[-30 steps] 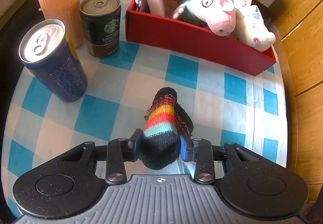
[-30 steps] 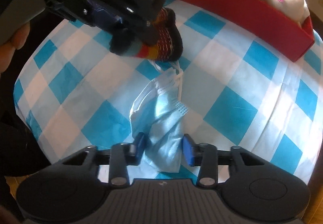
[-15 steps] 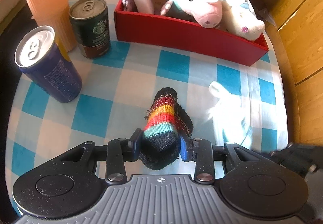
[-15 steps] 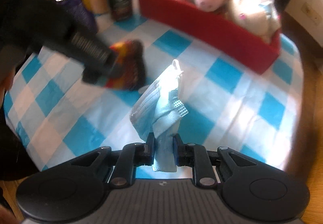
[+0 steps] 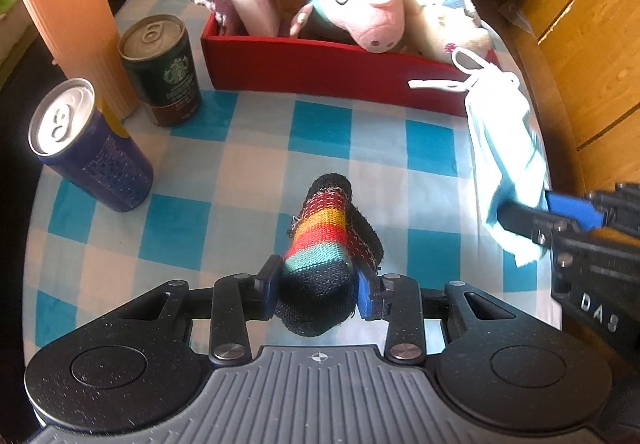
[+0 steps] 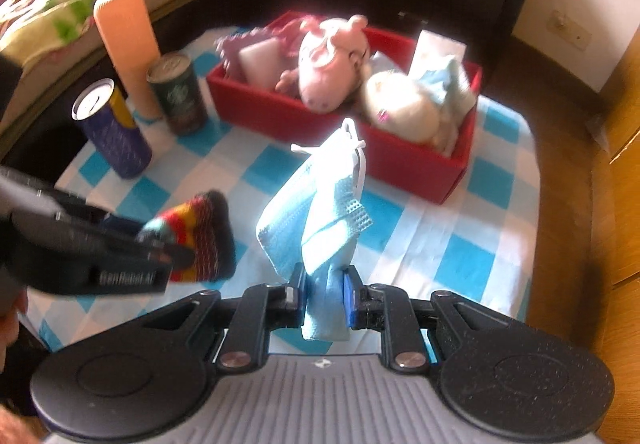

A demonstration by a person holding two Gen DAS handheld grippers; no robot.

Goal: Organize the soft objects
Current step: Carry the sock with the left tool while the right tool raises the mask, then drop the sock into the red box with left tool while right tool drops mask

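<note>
My left gripper (image 5: pixel 318 282) is shut on a striped knitted sock (image 5: pixel 324 244) and holds it above the checked tablecloth (image 5: pixel 224 148). The sock also shows in the right wrist view (image 6: pixel 200 232). My right gripper (image 6: pixel 324 294) is shut on a light blue face mask (image 6: pixel 316 200), lifted off the table, short of the red box (image 6: pixel 404 160). The mask also shows in the left wrist view (image 5: pixel 504 148), at the right. The red box (image 5: pixel 312 68) at the back holds a pink pig plush (image 5: pixel 368 12), a white plush (image 6: pixel 400 108) and other soft items.
Left of the box stand a blue can (image 5: pixel 88 148), a dark green can (image 5: pixel 160 70) and a tall orange ribbed bottle (image 5: pixel 74 16). A wooden cabinet (image 5: pixel 580 4) is at the right. The table edge drops off at the right and front.
My right gripper shut on the mask, lifted it off the cloth and carried it up toward the box. My left gripper kept its hold on the sock and rose a little.
</note>
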